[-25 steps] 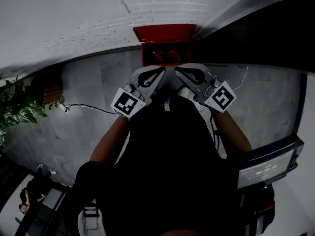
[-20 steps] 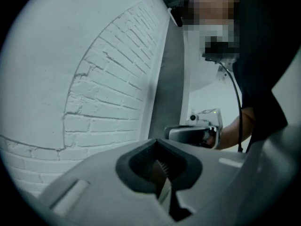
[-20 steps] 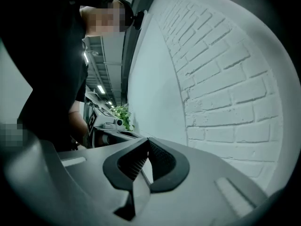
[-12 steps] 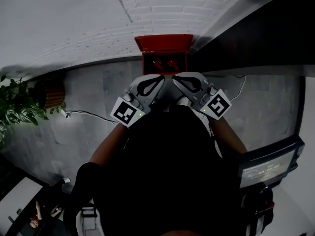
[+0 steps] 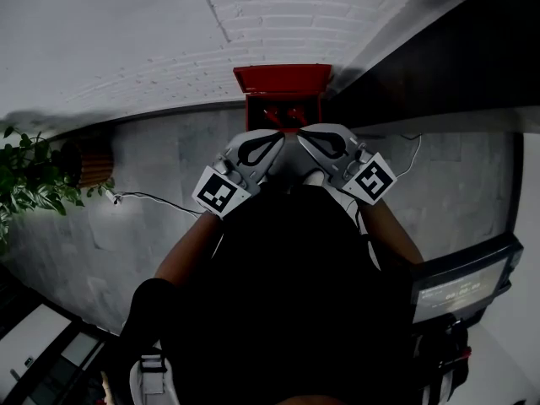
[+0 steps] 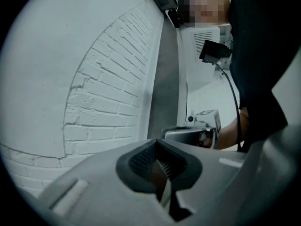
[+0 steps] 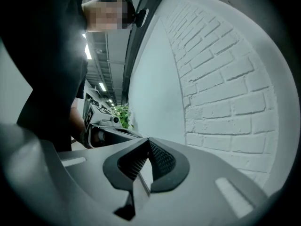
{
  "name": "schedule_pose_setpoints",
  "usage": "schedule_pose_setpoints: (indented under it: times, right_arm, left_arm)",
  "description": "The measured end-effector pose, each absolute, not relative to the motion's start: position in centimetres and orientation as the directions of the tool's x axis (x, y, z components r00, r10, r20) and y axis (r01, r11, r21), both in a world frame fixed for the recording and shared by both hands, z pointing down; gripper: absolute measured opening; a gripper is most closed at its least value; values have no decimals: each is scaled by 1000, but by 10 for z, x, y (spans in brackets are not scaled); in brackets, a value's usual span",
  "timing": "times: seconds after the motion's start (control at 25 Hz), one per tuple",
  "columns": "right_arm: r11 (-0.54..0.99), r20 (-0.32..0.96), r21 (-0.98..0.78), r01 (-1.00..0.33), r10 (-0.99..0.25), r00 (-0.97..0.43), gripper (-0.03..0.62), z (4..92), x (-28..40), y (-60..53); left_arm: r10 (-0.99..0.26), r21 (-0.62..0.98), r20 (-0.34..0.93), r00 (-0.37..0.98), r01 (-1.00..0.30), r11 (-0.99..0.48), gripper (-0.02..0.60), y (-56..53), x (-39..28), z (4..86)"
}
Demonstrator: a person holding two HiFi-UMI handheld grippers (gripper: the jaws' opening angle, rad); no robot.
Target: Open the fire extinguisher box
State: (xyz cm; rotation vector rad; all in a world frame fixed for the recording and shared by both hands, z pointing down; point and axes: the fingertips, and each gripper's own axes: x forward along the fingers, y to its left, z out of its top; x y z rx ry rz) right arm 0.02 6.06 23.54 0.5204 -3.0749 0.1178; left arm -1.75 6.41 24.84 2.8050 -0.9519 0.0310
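A white-painted brick wall (image 5: 278, 15) meets a grey floor (image 5: 152, 167) along a dark baseboard (image 5: 152, 115). A leafy potted plant (image 5: 29, 180) stands at the left (a thin cable (image 5: 156, 194) trails near it). Ceiling strip lights (image 7: 88, 51) glow down a corridor.

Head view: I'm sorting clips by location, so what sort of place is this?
Probably an indoor hallway or lobby of an office-type building: a red fire extinguisher box sits on a grey tiled floor against a white-painted brick wall, with a leafy potted plant to the left.

Red box (image 5: 281, 78) interior dim, indistinct
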Motion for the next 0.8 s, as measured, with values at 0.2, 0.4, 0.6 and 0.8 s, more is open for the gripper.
schedule_pose_setpoints:
  times: [0.2,0.4,0.6,0.8]
  right_arm:
    - [943,45,-84,-322,-319,-947,9,239,1,62]
    - [943,57,-94,-320,-316,-947,9,244,2,63]
    - [943,59,-94,-318,-313,-948,9,247,1,63]
    - [944,75,-100,-314,-307,-949,11,249,-2,63]
  left_arm:
    - [-590,165,78,803,-594,-787,0,64,-16,251]
    - [-588,166,79,805,-592,-789,0,65,-15,250]
    - [-587,167,84,805,-592,-788,0,68,-16,251]
    - [-589,174,92,803,-595,-785,0,68,-16,253]
